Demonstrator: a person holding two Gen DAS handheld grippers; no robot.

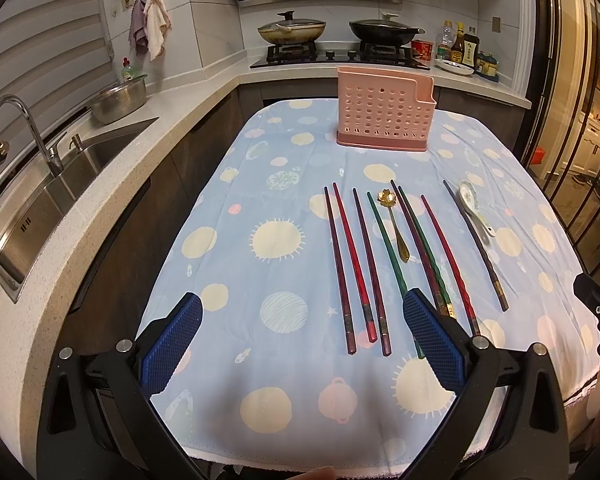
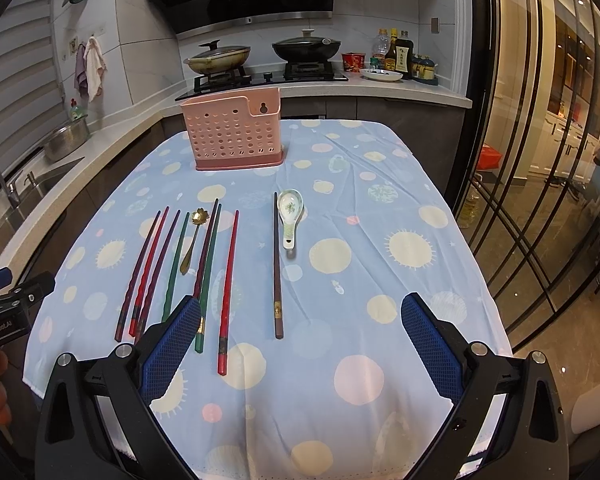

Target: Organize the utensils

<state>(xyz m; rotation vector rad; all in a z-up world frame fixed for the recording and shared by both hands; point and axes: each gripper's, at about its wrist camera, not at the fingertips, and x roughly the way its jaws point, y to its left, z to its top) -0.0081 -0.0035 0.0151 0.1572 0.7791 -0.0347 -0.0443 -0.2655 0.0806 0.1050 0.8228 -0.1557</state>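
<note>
A pink perforated utensil holder (image 1: 384,116) (image 2: 234,136) stands upright at the far end of the table. Several chopsticks lie side by side on the cloth: dark red, red (image 1: 352,260) (image 2: 228,292), purple, green (image 1: 392,256) (image 2: 176,264) and a dark brown one (image 1: 476,244) (image 2: 277,268). A gold flower spoon (image 1: 394,220) (image 2: 192,240) lies among them. A white ceramic spoon (image 1: 474,208) (image 2: 291,216) lies beside the brown chopstick. My left gripper (image 1: 302,316) is open and empty above the near chopstick ends. My right gripper (image 2: 300,316) is open and empty over the near cloth.
The table carries a blue spotted cloth (image 1: 260,240) (image 2: 380,280). A sink and tap (image 1: 32,148) sit in the counter at left. A stove with two pans (image 1: 332,36) (image 2: 260,60) and bottles stands behind. Glass doors (image 2: 540,160) are at right.
</note>
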